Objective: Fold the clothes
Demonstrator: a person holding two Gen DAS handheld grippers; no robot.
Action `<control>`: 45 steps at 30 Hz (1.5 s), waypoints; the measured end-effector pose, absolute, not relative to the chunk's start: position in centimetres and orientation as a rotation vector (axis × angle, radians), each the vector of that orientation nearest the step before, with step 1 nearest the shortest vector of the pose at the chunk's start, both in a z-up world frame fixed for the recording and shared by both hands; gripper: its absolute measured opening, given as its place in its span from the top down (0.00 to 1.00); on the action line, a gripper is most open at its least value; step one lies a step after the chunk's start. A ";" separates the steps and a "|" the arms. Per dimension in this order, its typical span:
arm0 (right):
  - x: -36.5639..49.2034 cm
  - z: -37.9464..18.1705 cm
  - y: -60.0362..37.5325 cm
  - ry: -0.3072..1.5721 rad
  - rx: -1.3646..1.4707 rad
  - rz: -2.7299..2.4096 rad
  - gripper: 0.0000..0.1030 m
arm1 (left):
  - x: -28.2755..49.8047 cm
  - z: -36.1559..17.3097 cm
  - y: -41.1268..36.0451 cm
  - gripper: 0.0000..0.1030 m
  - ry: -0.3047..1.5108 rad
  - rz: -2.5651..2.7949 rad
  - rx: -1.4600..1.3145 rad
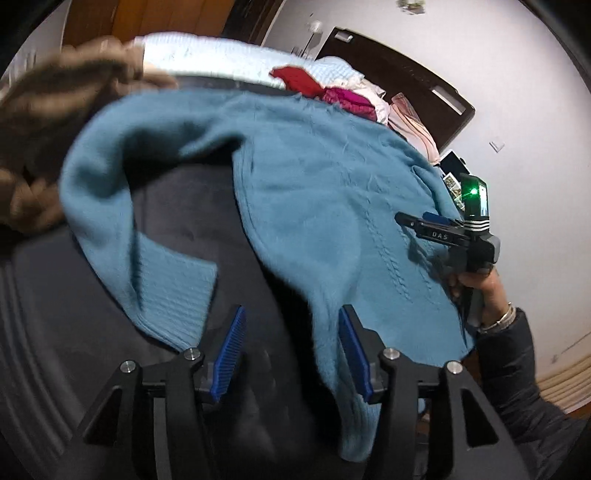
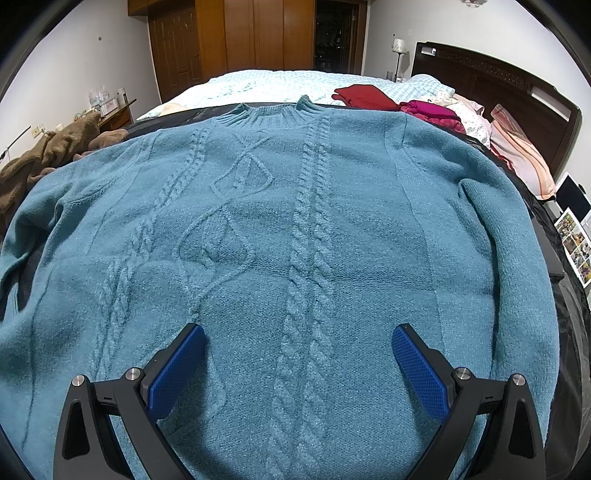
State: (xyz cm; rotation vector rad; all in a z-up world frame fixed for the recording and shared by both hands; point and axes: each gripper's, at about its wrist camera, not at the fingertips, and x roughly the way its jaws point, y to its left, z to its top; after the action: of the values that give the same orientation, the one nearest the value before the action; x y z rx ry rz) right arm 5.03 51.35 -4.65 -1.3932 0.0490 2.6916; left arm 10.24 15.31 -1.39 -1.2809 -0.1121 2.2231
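Bedroom with white walls, a wooden wardrobe (image 2: pixel 236 35) at the far end and a dark headboard (image 2: pixel 491 79) far right. A teal cable-knit sweater (image 2: pixel 295 229) lies spread front up on a dark cover (image 1: pixel 207 206) over the near part of the bed, collar toward the far side, one sleeve curled on the cover at the left. Beyond it the pale blue bedspread (image 2: pixel 266 86) carries a red garment (image 2: pixel 364 96), a magenta one (image 2: pixel 430 110) and a pink-striped pillow (image 2: pixel 517 155). A brown garment (image 2: pixel 44 158) is heaped at far left. The left gripper (image 1: pixel 291 354) hangs open over the sweater's edge, gripping nothing. The right gripper (image 2: pixel 297 373) is spread wide above the sweater's lower front, holding nothing.
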 end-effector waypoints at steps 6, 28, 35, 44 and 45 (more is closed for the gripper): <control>7.0 -3.5 50.4 0.073 -1.347 2.731 0.01 | 11.1 1.8 17.6 0.26 -0.014 2.217 -1.129; 19.1 -4.7 38.8 -0.242 -1.567 2.972 0.00 | -1.1 -6.8 24.2 0.25 0.281 2.294 -1.415; 18.6 -4.1 39.1 -0.199 -1.604 2.967 0.01 | -2.8 -5.2 22.8 0.24 0.080 2.225 -1.430; 16.4 -2.4 38.8 -0.204 -1.499 2.967 0.01 | -9.0 -4.1 23.9 0.24 0.077 2.404 -1.414; 16.0 -2.6 38.7 -0.196 -1.506 2.959 0.01 | -9.8 -4.8 24.1 0.24 0.101 2.429 -1.438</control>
State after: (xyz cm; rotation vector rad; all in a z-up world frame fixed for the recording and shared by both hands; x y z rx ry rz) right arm 16.04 38.70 -2.58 -1.5064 -0.1961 2.9586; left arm -9.85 24.13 -4.76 -1.4385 0.1015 2.4288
